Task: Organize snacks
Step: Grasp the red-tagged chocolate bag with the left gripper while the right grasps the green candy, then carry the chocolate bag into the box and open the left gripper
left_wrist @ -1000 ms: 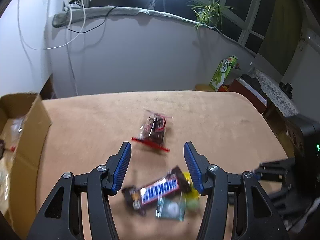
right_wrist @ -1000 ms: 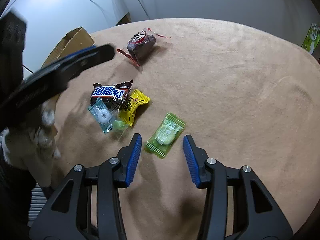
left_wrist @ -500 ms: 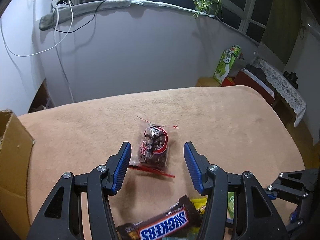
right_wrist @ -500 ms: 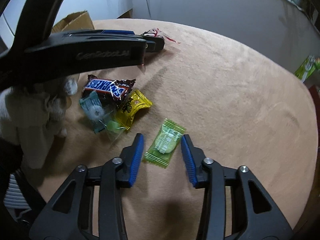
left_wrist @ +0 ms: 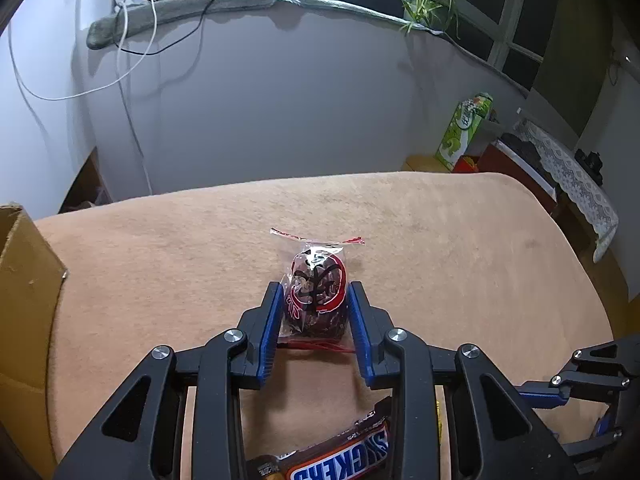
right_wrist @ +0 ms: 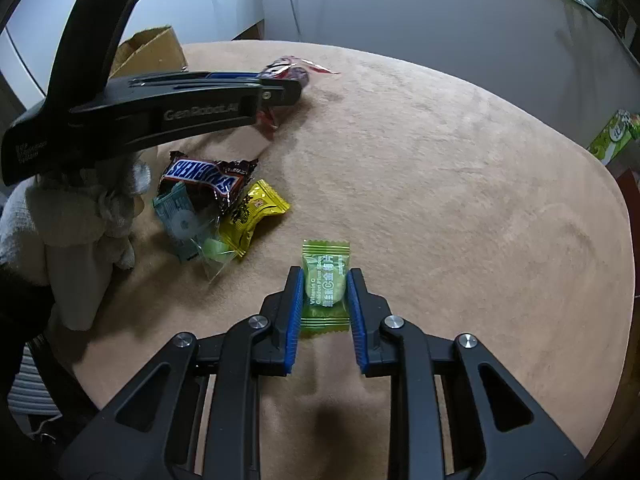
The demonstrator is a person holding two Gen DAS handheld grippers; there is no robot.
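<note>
- Two snacks are being taken at once: the dark red-printed packet (left_wrist: 316, 296) sits between the pads of the left tongs (left_wrist: 314, 320), and the green candy (right_wrist: 325, 286) sits between the pads of the right tongs (right_wrist: 323, 312).
- The left tongs are closing, their blue pads already against the packet's sides; the packet rests on the tan worktop (left_wrist: 460, 248).
- The right tongs are clamped on the green candy, which also lies flat on the worktop, not yet lifted.
- Left of the right tongs, and just below the left ones, a small heap is untouched: a Snickers bar (right_wrist: 204, 176), a yellow packet (right_wrist: 256, 216), a teal packet (right_wrist: 178, 220) and a clear wrapper with a green sweet (right_wrist: 216, 250).
- Further left of both tongs stands a cardboard box (left_wrist: 24, 280), the likely place for the snacks; what it holds cannot be seen.
- Judged from this, the sorting is at an early stage: two items gripped, none delivered, four more waiting.
</note>
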